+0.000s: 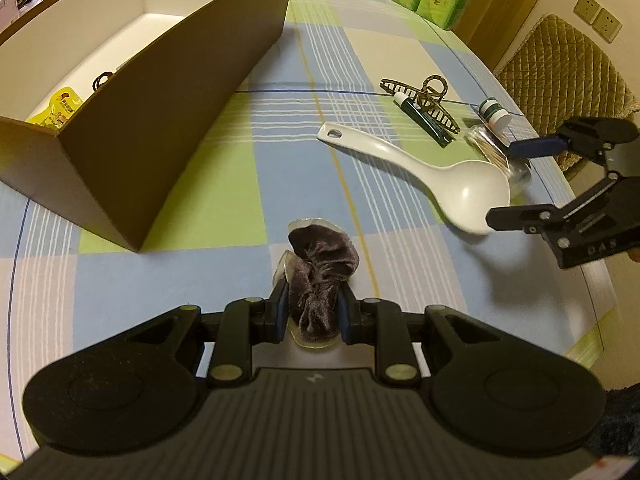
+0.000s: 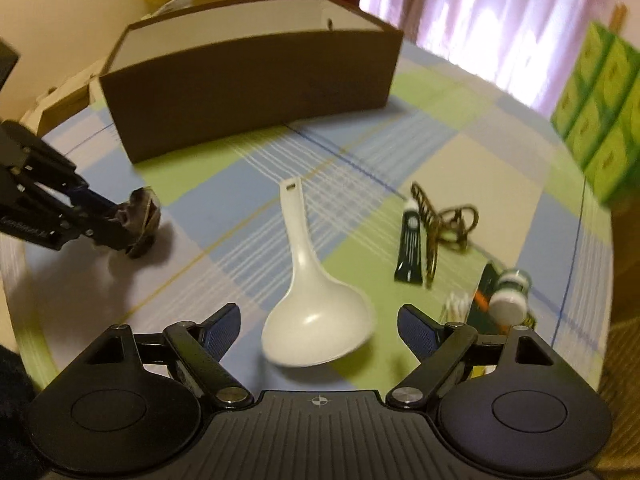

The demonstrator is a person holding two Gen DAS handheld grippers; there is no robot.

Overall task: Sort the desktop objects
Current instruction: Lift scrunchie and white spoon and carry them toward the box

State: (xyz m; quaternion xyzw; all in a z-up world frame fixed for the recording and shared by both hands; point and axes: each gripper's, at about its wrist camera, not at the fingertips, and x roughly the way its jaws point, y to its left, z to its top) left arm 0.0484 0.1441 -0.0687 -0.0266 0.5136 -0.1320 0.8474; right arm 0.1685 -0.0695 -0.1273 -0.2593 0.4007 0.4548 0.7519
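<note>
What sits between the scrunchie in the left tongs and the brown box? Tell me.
Nothing: in the left wrist view only bare checked tablecloth lies between the scrunchie and the brown box.

The right claw (image 1: 516,184) body bears faint letters, seemingly "DAS"; other print is too small to read.

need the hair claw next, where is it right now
The hair claw lies on the checked tablecloth right of the brown box, touching the dark green tube, just beyond the white spoon.
</note>
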